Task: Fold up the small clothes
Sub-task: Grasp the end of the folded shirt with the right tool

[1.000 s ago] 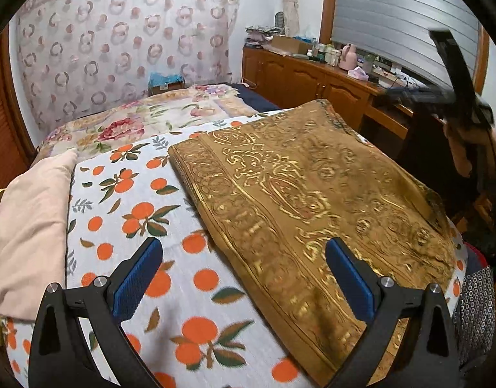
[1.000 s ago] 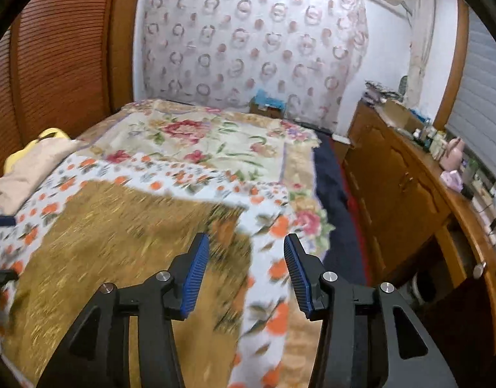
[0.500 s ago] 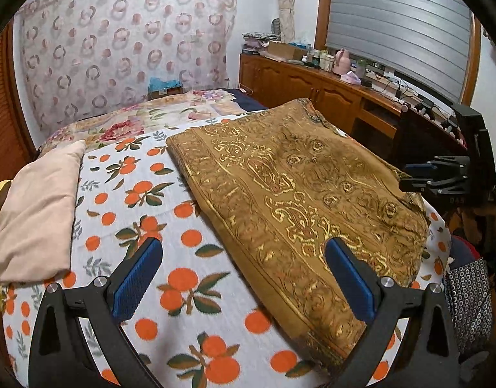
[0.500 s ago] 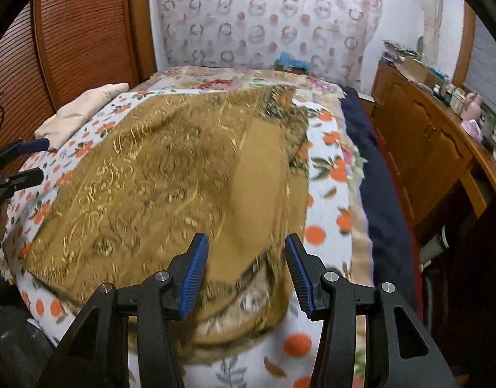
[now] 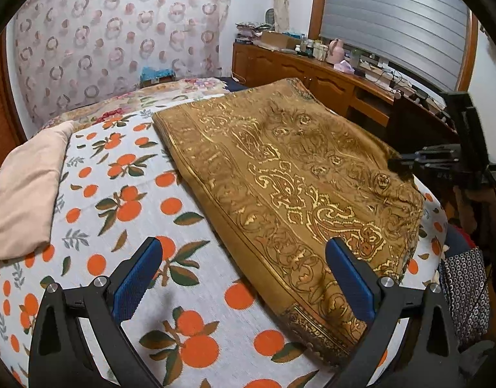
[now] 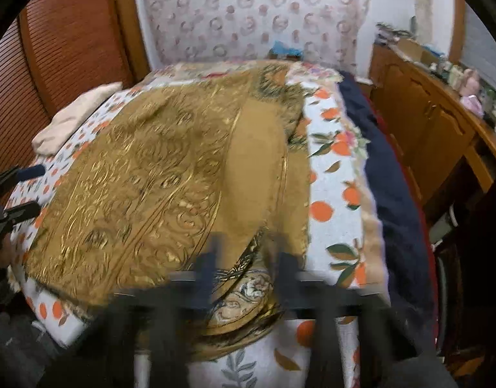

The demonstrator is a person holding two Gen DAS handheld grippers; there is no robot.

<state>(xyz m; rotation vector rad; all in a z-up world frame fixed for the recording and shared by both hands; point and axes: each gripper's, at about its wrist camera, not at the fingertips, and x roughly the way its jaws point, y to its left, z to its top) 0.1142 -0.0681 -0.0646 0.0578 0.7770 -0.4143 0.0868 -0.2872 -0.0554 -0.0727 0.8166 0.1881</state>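
Both tongs gape empty: left tongs (image 5: pixel 243 278) hover beside the gold cloth (image 5: pixel 280 174), right tongs (image 6: pixel 244 268) have dropped to its corner, ready to grip.

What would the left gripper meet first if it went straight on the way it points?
Probably the gold cloth: the left gripper, jaws open, points over the orange-print sheet at the cloth's near edge. Depth is unclear, so it may touch the sheet first.

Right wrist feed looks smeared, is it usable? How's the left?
Right wrist: motion blur smears the right gripper into streaks, jaw state unreadable; gold cloth pattern soft. Left wrist: sharp, evenly lit; left gripper crisp, open; fisheye bends the bedsheet.
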